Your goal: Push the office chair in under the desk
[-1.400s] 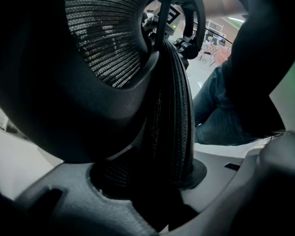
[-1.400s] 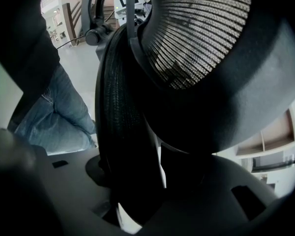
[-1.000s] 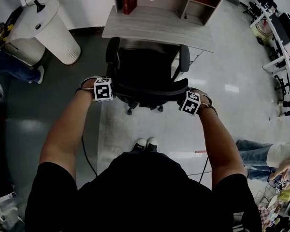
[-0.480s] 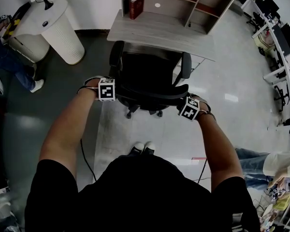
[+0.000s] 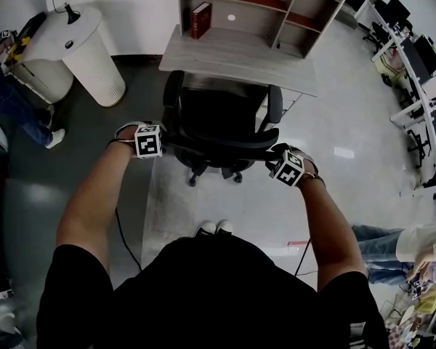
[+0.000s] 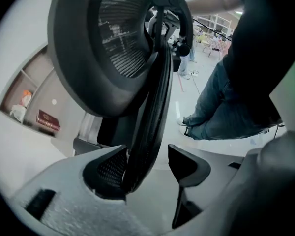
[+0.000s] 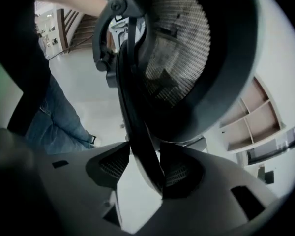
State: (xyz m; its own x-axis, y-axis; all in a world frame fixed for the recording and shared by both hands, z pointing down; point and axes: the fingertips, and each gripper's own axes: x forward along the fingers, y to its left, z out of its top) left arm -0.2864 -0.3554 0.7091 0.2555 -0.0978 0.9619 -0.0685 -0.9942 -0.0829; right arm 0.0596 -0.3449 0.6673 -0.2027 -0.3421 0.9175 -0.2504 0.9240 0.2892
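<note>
Left tool, aimed steeply down from an outstretched arm, has just been opening, jaws wide around the backrest rim of the black mesh office chair. Right tool pinches that rim. Chair's seat points to 12 o'clock, partly under the grey wooden worktop; white ribbed bin at 10.

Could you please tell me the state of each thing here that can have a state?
office chair: upright, seat front under the desk edge, backrest outside.
left gripper: open; jaws have just been opening, backrest rim between them, one pad clear.
right gripper: shut on the backrest rim; jaws have just been closing slightly.
red book: standing upright.
</note>
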